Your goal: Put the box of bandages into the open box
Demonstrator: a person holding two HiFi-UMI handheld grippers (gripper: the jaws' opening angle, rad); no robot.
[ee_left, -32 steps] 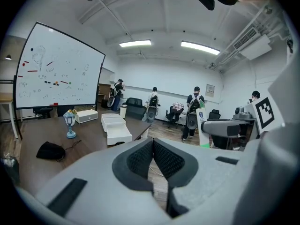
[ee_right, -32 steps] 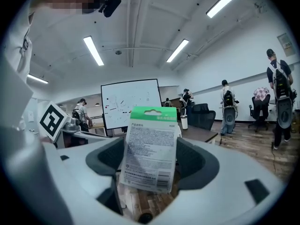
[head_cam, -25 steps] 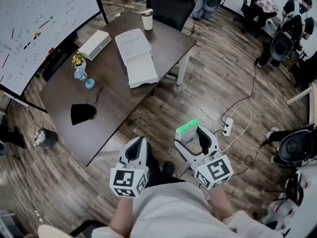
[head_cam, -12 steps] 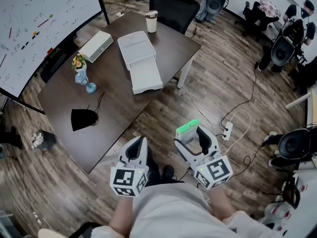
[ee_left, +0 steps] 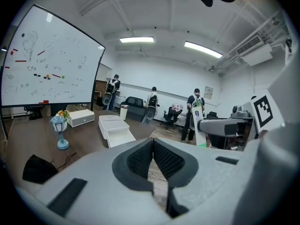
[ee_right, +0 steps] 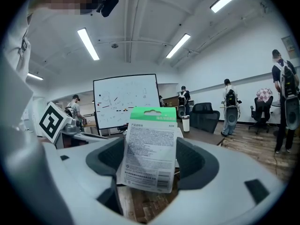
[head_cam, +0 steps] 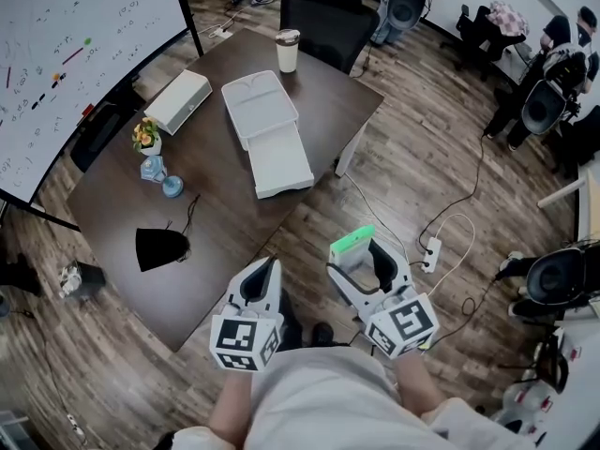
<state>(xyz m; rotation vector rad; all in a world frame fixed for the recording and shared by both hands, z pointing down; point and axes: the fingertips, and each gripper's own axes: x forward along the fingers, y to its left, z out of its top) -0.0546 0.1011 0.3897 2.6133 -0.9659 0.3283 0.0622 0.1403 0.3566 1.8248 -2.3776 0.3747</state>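
**A:** Where is the box of bandages [ee_right: 150, 153]?

**B:** In the right gripper [head_cam: 364, 256]. It stands upright between the two pads, printed face toward that gripper's camera, with its green top sticking out past the fingertips. The jaws are clamped on its narrow sides.

**A:** And the left gripper [ee_left: 153, 146]?

**B:** Its jaws are pressed together, pad against pad, with nothing between them.

**A:** The open box [head_cam: 267, 129]?

**B:** It's white and lies across the right-hand end of the dark table [head_cam: 216, 204], one end close to the edge nearest the person. A cup [head_cam: 288, 51] stands by the far edge beyond it. Both grippers hang over the wood floor off that near edge — well apart from the open box.
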